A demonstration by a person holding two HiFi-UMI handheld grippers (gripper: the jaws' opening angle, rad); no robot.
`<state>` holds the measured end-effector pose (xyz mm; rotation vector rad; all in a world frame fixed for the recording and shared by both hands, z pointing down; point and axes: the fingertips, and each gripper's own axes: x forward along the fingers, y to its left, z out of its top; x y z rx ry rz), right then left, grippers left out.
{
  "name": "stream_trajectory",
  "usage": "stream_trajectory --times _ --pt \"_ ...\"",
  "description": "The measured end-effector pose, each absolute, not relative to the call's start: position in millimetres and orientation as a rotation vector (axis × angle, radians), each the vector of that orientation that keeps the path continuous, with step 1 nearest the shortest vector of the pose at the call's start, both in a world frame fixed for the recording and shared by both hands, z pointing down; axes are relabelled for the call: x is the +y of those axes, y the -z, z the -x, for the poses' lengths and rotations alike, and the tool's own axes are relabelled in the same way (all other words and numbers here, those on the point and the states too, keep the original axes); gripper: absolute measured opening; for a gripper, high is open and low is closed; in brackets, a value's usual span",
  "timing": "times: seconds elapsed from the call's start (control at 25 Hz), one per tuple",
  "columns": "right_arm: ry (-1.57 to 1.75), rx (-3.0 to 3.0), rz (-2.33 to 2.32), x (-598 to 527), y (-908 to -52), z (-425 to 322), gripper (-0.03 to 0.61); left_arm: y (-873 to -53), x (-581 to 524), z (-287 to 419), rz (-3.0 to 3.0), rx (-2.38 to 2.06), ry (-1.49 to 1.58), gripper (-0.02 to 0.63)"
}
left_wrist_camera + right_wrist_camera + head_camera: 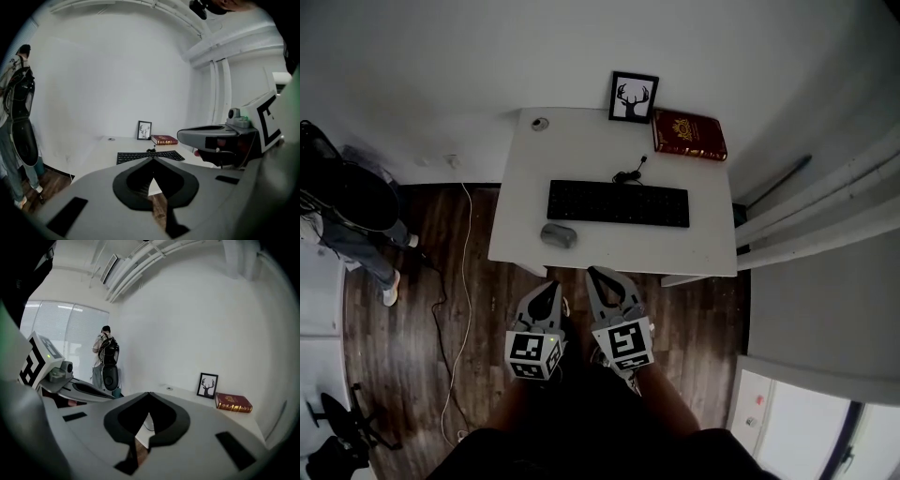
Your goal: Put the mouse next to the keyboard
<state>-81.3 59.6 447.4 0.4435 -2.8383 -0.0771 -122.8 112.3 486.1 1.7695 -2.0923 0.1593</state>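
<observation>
A grey mouse [559,235] lies on the white desk [712,253] near its front edge, just below the left end of the black keyboard [618,203]. Both grippers hang in front of the desk, over the wooden floor, short of the mouse. My left gripper [550,285] is shut with nothing held, its tips meeting in a point [152,159]. My right gripper [593,273] is likewise shut and empty [149,393]. In the left gripper view the keyboard [150,156] lies straight ahead, and the right gripper [213,136] shows at the right.
A framed deer picture [633,97] and a red book [688,134] stand at the desk's back edge. A person [352,211] with a dark backpack stands to the left. A white cable [467,281] runs over the floor. Wall panels [825,225] close in on the right.
</observation>
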Motion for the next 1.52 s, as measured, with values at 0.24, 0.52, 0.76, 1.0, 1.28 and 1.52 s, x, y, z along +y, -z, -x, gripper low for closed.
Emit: stream_trajectory --times 0.24,0.52,0.76,1.0,1.28,1.52 --pt "0.086 -2.656 -0.320 42 -484 118 0.020 -508 104 147 -1.757 -2.058 -0.182 0.000" --pt "0.063 -2.506 -0.242 31 -521 155 0.021 -532 97 171 -1.700 -2.026 -0.143 0.000" --pt "0.099 -2.402 -0.170 31 -549 181 0.104 -545 94 205 -1.649 -2.034 -0.136 0.000" --pt "0.130 -2.293 -0.074 27 -582 202 0.192 -556 89 231 -1.617 -2.032 -0.122 0.000" --pt "0.161 -2.192 0.021 21 -615 219 0.224 -570 86 249 -1.583 -2.023 -0.123 0.000" --pt "0.193 -2.127 0.088 22 -637 230 0.245 -579 87 257 -1.558 -2.016 -0.120 0.000"
